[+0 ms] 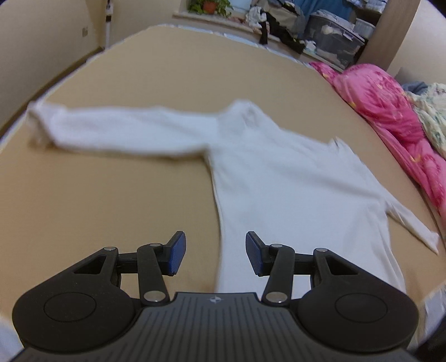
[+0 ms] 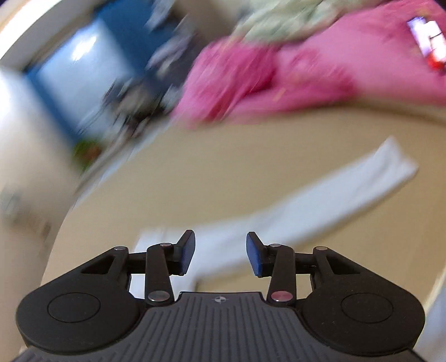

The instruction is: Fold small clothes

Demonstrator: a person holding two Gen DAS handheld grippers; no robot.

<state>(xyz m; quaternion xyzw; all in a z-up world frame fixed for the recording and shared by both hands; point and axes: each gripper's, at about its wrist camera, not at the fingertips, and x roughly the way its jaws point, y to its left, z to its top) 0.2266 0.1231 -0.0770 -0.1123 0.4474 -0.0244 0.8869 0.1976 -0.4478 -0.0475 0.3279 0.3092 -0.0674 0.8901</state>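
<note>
The shirt, white and long-sleeved, lies spread flat on the tan bed. In the left wrist view one sleeve extends to the far left and the other sleeve reaches right toward the pink quilt. The body runs from centre toward the near edge. The left gripper hovers above the shirt's near left edge, its fingers released with nothing between them. Far behind the bed, a plant and piled clutter stand on a ledge. The right wrist view is heavily blurred. The right gripper hangs above a sleeve, fingers parted and empty. The quilt lies far right.
</note>
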